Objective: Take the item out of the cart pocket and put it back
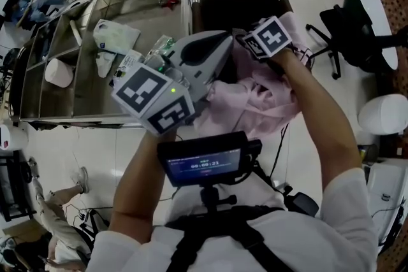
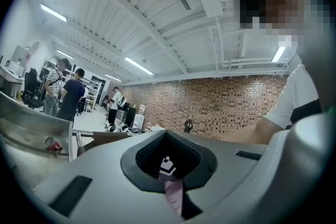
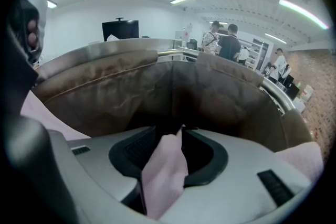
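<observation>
Bright workshop floor (image 1: 76, 150) underneath, brick wall (image 2: 210, 102) at the back, distant people (image 2: 68, 94) small and partly cut off at the frame edges. Long steel cart (image 1: 76, 95) with a brown pocket (image 3: 131, 86) at its end, mostly hidden in the head view behind arms (image 1: 319, 118) and marker cubes (image 1: 156, 99). Bunched at the mouth of that pocket, pink cloth (image 1: 255, 99), lower part out of sight. On the left gripper (image 2: 170, 181), fingers fully together, pinching a thin strip of the cloth. On the right gripper (image 3: 167, 165), aimed down into the pocket, fingers partly apart, a fold of the cloth lying loose between them; fingertips themselves buried under it.
</observation>
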